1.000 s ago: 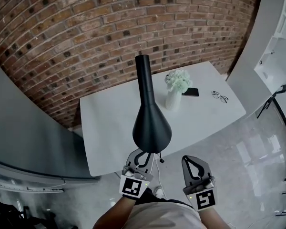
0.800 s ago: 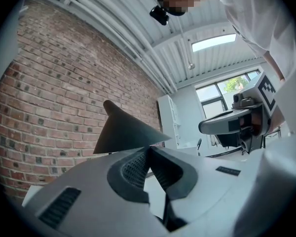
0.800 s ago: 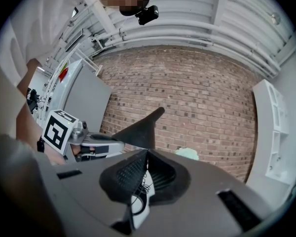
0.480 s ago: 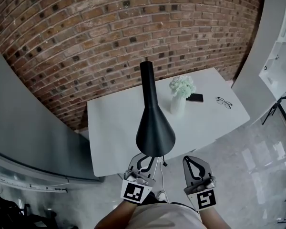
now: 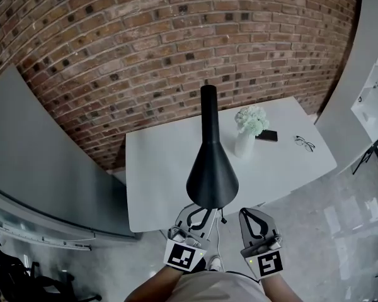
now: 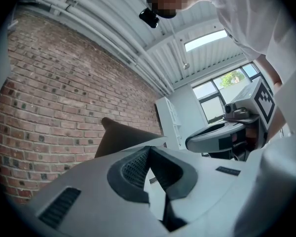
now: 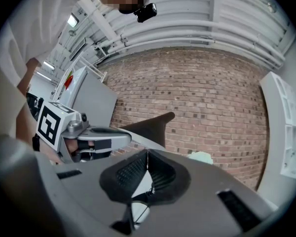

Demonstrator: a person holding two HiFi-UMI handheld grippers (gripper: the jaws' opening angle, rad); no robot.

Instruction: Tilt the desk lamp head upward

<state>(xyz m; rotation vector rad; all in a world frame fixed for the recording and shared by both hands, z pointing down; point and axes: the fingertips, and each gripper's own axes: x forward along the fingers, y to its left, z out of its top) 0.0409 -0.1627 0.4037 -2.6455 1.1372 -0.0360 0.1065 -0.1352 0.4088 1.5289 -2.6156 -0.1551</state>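
Both closed on nothing, the left gripper (image 5: 205, 212) and right gripper (image 5: 244, 212) sit near the desk lamp head (image 5: 212, 172). It lies flatter than a second ago, so tilting seems under way.

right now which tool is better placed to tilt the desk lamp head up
Left, likely. The left tool sits just below the rim of the desk lamp head; the right tool is off to its side. Both are shut.

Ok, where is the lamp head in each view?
Head view: lamp head at centre, slightly low.
Left gripper view: left of centre, behind the jaws.
Right gripper view: centre, above the jaws.
Shared landmark: brick wall behind it.
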